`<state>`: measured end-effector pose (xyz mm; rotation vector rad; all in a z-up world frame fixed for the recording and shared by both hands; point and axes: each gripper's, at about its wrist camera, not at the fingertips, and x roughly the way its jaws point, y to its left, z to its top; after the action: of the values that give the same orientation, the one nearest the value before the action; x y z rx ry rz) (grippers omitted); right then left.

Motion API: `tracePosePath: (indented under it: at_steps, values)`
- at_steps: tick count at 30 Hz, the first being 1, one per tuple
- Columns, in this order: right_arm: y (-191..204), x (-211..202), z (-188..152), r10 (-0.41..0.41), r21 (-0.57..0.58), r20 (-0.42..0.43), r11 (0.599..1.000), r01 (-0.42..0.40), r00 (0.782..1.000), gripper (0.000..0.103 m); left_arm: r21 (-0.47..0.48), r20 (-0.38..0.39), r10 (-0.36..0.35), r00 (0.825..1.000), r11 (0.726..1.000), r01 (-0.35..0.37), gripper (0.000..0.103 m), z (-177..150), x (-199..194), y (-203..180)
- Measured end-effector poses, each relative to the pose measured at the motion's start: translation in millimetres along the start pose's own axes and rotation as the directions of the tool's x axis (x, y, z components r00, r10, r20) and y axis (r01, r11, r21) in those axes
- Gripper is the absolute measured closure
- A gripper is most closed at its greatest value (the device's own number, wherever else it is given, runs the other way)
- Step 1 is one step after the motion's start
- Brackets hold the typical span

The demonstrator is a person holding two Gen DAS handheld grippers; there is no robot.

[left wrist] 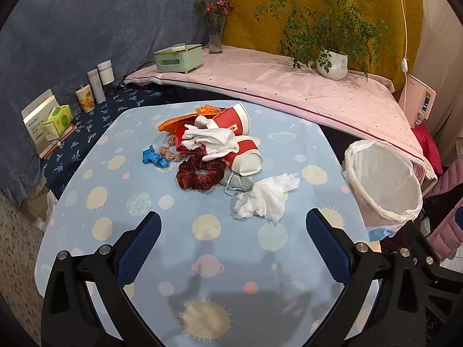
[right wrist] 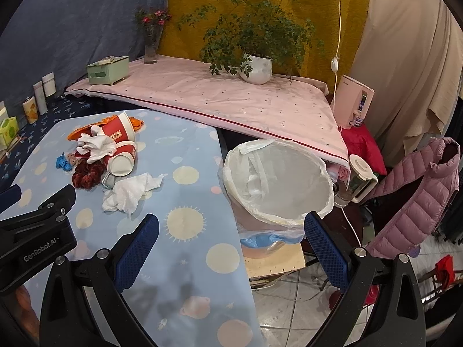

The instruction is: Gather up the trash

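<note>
A heap lies on the blue planet-print table [left wrist: 130, 173]: two red-and-white paper cups [left wrist: 246, 156], a white glove [left wrist: 214, 138], an orange wrapper [left wrist: 173, 123], a dark red scrunchie [left wrist: 199, 172], a blue tape [left wrist: 154, 157]. A crumpled white tissue [left wrist: 264, 199] [right wrist: 130, 192] rests nearest me. The lined bin [left wrist: 385, 176] [right wrist: 277, 179] stands off the table's right edge. My left gripper [left wrist: 233, 228] hovers open, short of the tissue. My right gripper [right wrist: 231, 230] is open over the table edge beside the bin. Both hold nothing.
A pink-covered shelf [left wrist: 289, 86] behind carries a green tissue box [left wrist: 178, 57], a flower vase [left wrist: 215, 37] and a potted plant [left wrist: 332, 63]. Cans and boxes [left wrist: 86, 98] line the left. A pink jacket [right wrist: 419, 196] and a kettle [right wrist: 360, 179] crowd the bin's right.
</note>
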<state>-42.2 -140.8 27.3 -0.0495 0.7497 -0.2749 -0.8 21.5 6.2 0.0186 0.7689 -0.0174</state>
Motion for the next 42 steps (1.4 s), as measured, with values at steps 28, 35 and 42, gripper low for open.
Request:
tracePosePath:
  at_steps: [28, 35, 42]
  values:
    - [3.2, -0.8, -2.0, 0.001, -0.001, 0.001, 1.0, -0.001, 1.0, 0.007, -0.007, -0.009, -0.001, 1.0, 1.0, 0.001, 0.007, -2.1, -0.4, 5.6]
    - [3.3, -0.8, -2.2, 0.001, 0.0, 0.0, 1.0, -0.001, 1.0, 0.007, -0.007, -0.009, -0.001, 1.0, 1.0, 0.001, 0.007, -1.9, -0.3, 5.1]
    - [3.6, -1.0, -2.5, 0.001, -0.001, 0.001, 1.0, -0.001, 1.0, 0.007, -0.007, -0.011, -0.005, 1.0, 1.0, 0.005, 0.007, -0.9, -1.1, 4.2]
